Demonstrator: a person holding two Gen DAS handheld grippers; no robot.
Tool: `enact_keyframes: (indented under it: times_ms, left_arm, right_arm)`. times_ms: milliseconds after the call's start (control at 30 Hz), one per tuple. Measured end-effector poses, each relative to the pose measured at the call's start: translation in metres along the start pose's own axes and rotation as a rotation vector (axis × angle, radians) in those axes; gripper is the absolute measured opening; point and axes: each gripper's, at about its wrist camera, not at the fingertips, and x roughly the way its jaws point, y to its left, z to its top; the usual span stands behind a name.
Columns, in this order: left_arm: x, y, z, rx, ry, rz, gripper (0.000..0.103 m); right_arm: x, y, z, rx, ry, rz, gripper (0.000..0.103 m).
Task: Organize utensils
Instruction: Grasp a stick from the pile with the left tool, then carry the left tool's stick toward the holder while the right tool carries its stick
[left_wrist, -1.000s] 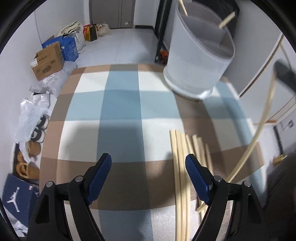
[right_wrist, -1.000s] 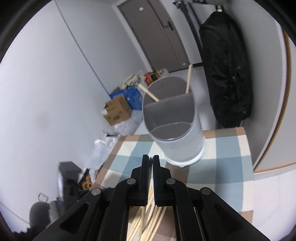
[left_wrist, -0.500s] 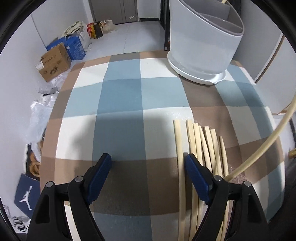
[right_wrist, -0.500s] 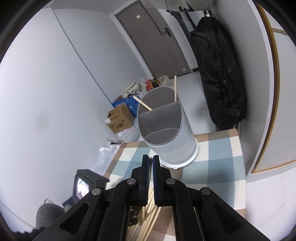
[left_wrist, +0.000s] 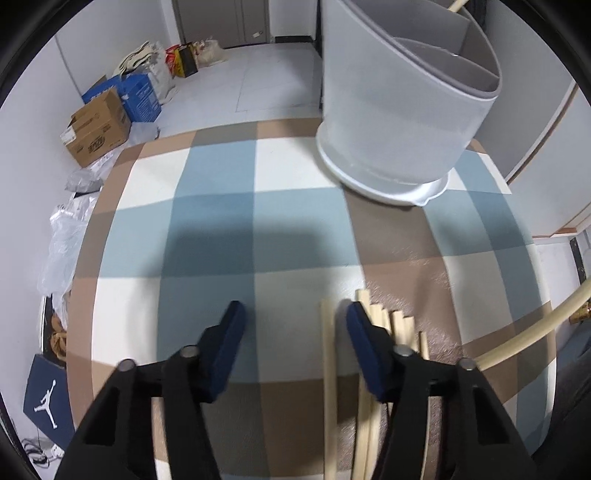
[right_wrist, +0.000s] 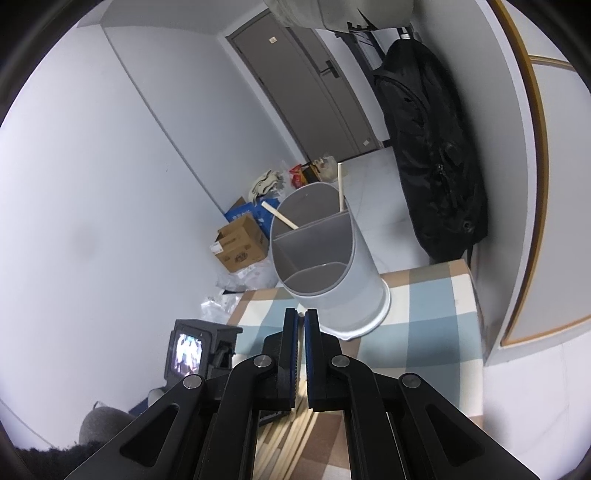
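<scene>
Closing: the left tool (left_wrist: 291, 325) was being narrowed around one chopstick (left_wrist: 328, 369), not yet pinched.
Shift: it had been brought over the pile (left_wrist: 384, 332) on the worktop (left_wrist: 295, 206).
Right tool (right_wrist: 300, 325): shut; a stick seemed held.
Holder (left_wrist: 399, 110): close ahead.
Meaning: a pick-up was judged imminent.

One grey utensil holder (right_wrist: 325, 273) stands on the bench (left_wrist: 221, 221), with two chopsticks (right_wrist: 340, 186) sticking out of its far compartment. Nearer than the holder lies one bundle of loose chopsticks (left_wrist: 384, 325), about six, though overlap prevents an exact count.
</scene>
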Motion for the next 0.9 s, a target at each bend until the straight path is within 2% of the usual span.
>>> enact_keyframes:
  times_ms: [100, 133, 267, 333, 567, 900]
  left_arm:
    - [-0.002, -0.007, -0.002, 0.029, -0.013, -0.027, 0.016]
    - [-0.003, -0.009, -0.002, 0.040, -0.017, -0.044, 0.003]
    - [-0.003, -0.004, -0.002, 0.015, -0.020, -0.071, 0.003]
    - [-0.004, 0.001, -0.001, -0.004, -0.024, -0.056, 0.003]
    - [-0.043, 0.027, 0.008, -0.129, -0.147, -0.100, 0.003]
    - [-0.107, 0.027, 0.016, -0.158, -0.337, -0.183, 0.002]
  right_arm:
    - [0.000, 0.000, 0.000, 0.001, -0.002, 0.000, 0.003]
    - [0.000, 0.000, 0.000, 0.002, -0.001, 0.000, 0.003]
    - [0.001, 0.000, 0.000, 0.004, -0.004, -0.004, 0.003]
    - [0.001, 0.001, 0.000, 0.001, -0.006, -0.007, 0.003]
    - [0.002, 0.013, 0.002, -0.043, -0.015, -0.007, 0.003]
    - [-0.001, 0.040, 0.010, -0.107, -0.024, -0.008, 0.003]
